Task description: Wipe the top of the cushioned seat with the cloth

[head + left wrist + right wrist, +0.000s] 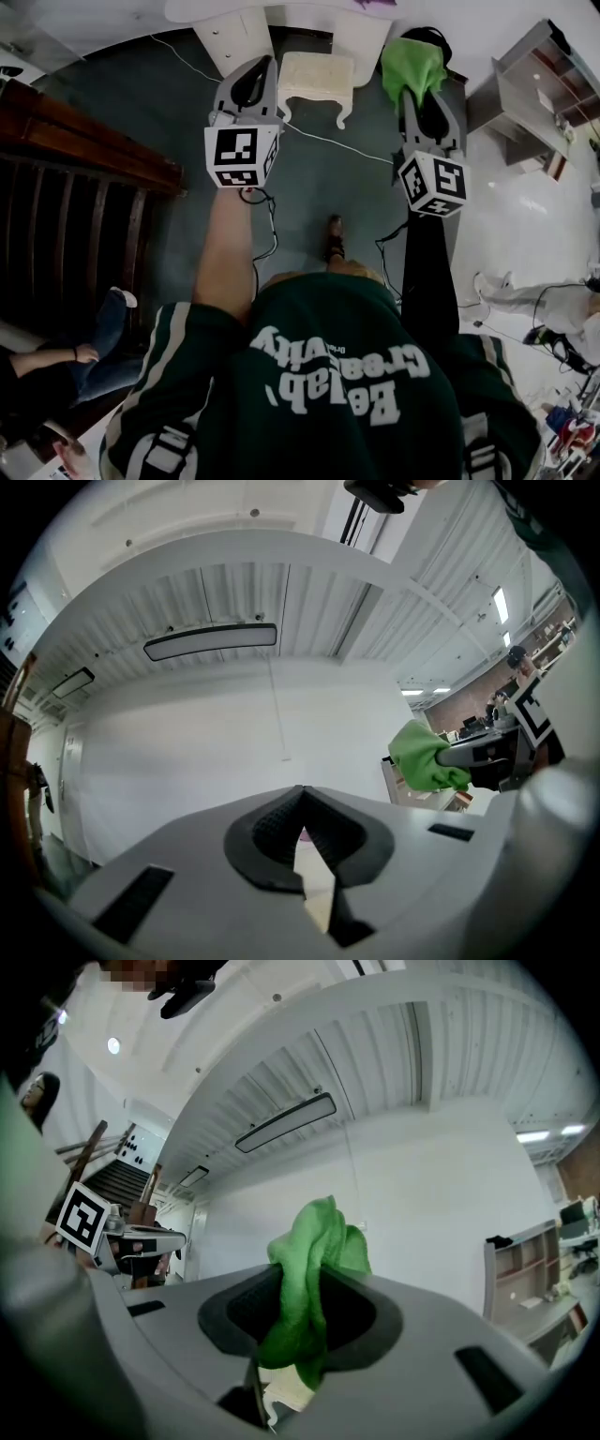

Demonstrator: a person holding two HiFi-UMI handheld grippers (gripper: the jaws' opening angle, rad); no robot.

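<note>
Left claw (258, 64): jaws together, nothing between them; the left gripper view looks over them at a white wall (206, 752) and a ribbed ceiling (234, 602). Right claw (415, 96): clamped on the green cloth (412, 62). In the right gripper view the cloth is bunched in the jaw gap, with a fold standing up above the tips and a bit hanging below. The cushioned seat (317, 73) is a cream stool with curved legs. It stands on the dark grey floor (356, 216) ahead of me, and in the head view it sits between my two claws and further out. The cloth is to the seat's right in that view, near it but not touching, and the seat top is bare. Both claws are held up in front of me, side by side and apart, marker cubes facing the head camera. From the left gripper view I see the right claw off to the side with the cloth sticking out of its front. A white cable (328, 141) runs across the floor just in front of the seat. White cabinet (234, 33) behind the seat, dark wooden slatted frame (84, 187) on my left, grey shelf unit (525, 98) on my right.
</note>
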